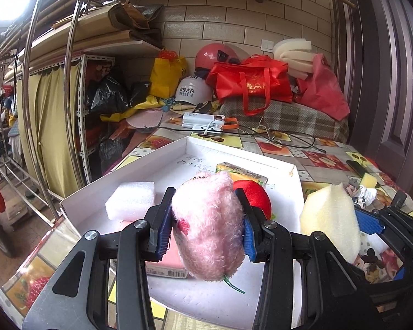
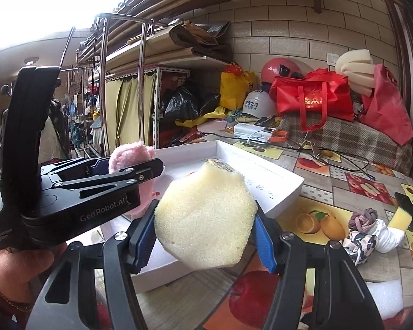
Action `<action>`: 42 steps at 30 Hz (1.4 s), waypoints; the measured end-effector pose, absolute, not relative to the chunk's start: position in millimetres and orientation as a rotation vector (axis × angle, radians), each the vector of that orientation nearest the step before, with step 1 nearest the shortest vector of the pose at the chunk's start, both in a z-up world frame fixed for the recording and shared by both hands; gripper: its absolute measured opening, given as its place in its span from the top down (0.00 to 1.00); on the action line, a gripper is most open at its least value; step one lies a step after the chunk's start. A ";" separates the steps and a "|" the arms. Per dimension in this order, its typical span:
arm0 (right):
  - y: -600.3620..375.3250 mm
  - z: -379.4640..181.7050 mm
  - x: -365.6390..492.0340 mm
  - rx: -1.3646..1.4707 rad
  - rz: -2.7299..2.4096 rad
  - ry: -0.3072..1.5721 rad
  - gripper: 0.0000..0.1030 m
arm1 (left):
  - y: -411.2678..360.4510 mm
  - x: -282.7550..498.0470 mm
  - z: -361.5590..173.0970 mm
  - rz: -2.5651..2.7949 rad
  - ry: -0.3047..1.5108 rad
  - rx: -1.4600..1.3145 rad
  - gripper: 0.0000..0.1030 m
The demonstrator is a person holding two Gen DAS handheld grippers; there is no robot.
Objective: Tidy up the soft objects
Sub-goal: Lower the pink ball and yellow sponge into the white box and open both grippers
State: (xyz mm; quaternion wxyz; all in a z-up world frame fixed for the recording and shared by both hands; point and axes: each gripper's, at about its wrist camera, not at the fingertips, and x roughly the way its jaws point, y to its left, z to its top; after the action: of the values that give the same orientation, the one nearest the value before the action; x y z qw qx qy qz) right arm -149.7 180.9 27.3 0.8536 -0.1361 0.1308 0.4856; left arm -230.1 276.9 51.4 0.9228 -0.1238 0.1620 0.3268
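Note:
My left gripper (image 1: 206, 220) is shut on a fluffy pink plush toy (image 1: 210, 228), held above the white tray (image 1: 74, 200). In the tray lie a white foam block (image 1: 130, 199), a red plush ball (image 1: 257, 194), a yellow carton (image 1: 242, 173) and a pink box (image 1: 169, 261). My right gripper (image 2: 206, 220) is shut on a pale yellow sponge piece (image 2: 205, 217), just over the tray's (image 2: 283, 195) near right side. The same sponge (image 1: 330, 217) shows at the right of the left wrist view, and the pink toy (image 2: 129, 156) with the left gripper (image 2: 96, 189) at the left of the right wrist view.
A fruit-print tablecloth (image 2: 344, 187) covers the table. A knotted cloth bundle (image 2: 363, 231), a yellow sponge (image 2: 399, 220) and white foam (image 2: 385, 297) lie right of the tray. Red bags (image 1: 250, 82), helmets (image 1: 191, 92), a power bank (image 1: 203, 119) and cables crowd the back. A metal rack (image 1: 55, 82) stands left.

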 end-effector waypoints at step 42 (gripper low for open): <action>247.2 25.7 -83.0 -0.321 0.909 0.428 0.06 | 336.2 -207.5 52.1 0.748 0.385 -0.179 0.00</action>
State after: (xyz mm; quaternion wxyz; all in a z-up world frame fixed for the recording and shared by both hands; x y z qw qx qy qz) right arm -83.0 247.2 25.7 0.8642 -0.1531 0.2041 0.4337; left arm -207.5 336.2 52.1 0.9090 -0.0868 0.1865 0.3625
